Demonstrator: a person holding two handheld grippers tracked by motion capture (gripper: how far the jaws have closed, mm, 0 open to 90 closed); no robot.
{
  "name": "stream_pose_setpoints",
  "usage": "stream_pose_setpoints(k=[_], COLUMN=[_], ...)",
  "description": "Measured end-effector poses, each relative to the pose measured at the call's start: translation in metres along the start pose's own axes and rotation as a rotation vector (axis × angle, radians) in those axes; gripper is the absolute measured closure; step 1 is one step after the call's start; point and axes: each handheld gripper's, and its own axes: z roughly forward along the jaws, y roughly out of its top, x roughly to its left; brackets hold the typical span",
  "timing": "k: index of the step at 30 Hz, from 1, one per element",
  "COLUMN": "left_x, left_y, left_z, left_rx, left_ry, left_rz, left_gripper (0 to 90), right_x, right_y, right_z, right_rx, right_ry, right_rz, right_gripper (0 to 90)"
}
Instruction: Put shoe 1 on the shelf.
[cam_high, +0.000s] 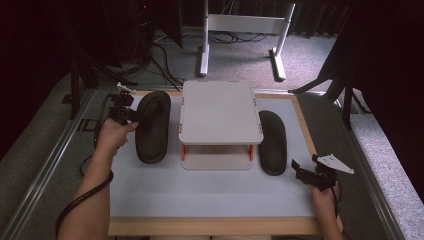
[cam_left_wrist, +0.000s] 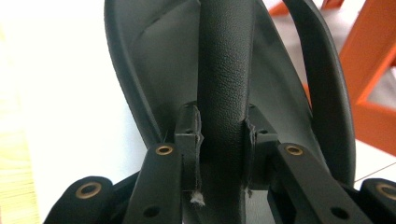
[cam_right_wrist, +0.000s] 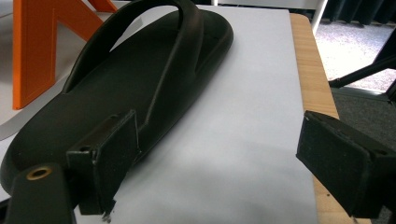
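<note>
A pale grey surface (cam_high: 210, 192), framed by a light wooden border, is seen from the high view. At its middle a small two-tier shelf (cam_high: 220, 112) is placed, with a flat off-white top of rounded corners carried on short orange legs above a matching lower tray.

Two black flip-flops of matte, slightly pebbled rubber are laid on either side of the shelf. The left flip-flop (cam_high: 153, 126) is set just beside the shelf's left edge, with its oval sole raised at the rim. Its thick rounded strap (cam_left_wrist: 224, 70) is clamped between the jaws of the left tool (cam_left_wrist: 223, 144), and the square black pads (cam_left_wrist: 189, 135) are pressed against both flanks of the strap; a finely grained, leather-like texture is shown on the strap in the left gripper view. In the high view the left tool (cam_high: 121, 111) is held at the far end of this flip-flop by the left hand (cam_high: 113, 136).

The right flip-flop (cam_high: 272, 141) is laid flat on the surface just right of the shelf, its Y-shaped strap arched over a smooth dished footbed. The right tool (cam_right_wrist: 219, 158) is held wide, with nothing between its blocky pads, near the heel end of that flip-flop (cam_right_wrist: 121, 88) and above bare surface. It is gripped by the right hand (cam_high: 324, 202) at the near right corner.
</note>
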Motion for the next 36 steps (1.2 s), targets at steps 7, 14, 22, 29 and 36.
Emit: stream_pose_setpoints(k=[7,14,22,29,36], left_x=[-0.014,-0.032,-0.056,-0.085,-0.111], left_y=[0.017,0.034,0.050,0.063,0.073], left_z=[-0.035,-0.063,-0.075,-0.065,-0.051], left_rx=[-0.053,-0.105,-0.135,-0.122,-0.105], left_ry=[0.000,-0.014,-0.034,-0.066,-0.090], left_rz=[0.009,0.031,0.049,0.060,0.070], left_gripper=[72.2,72.2,72.2,72.2,72.1], right_x=[0.000,0.000,-0.001,-0.001,-0.001], right_y=[0.000,0.000,0.000,0.000,0.000], right_z=[0.000,0.000,0.000,0.000,0.000], right_rx=[0.001,0.003,0.000,0.002,0.002], right_ry=[-0.002,-0.006,-0.013,-0.012,-0.011], right_rz=[0.003,0.003,0.011,0.010,0.009], right_gripper=[12.3,12.3,12.3,12.3,12.3])
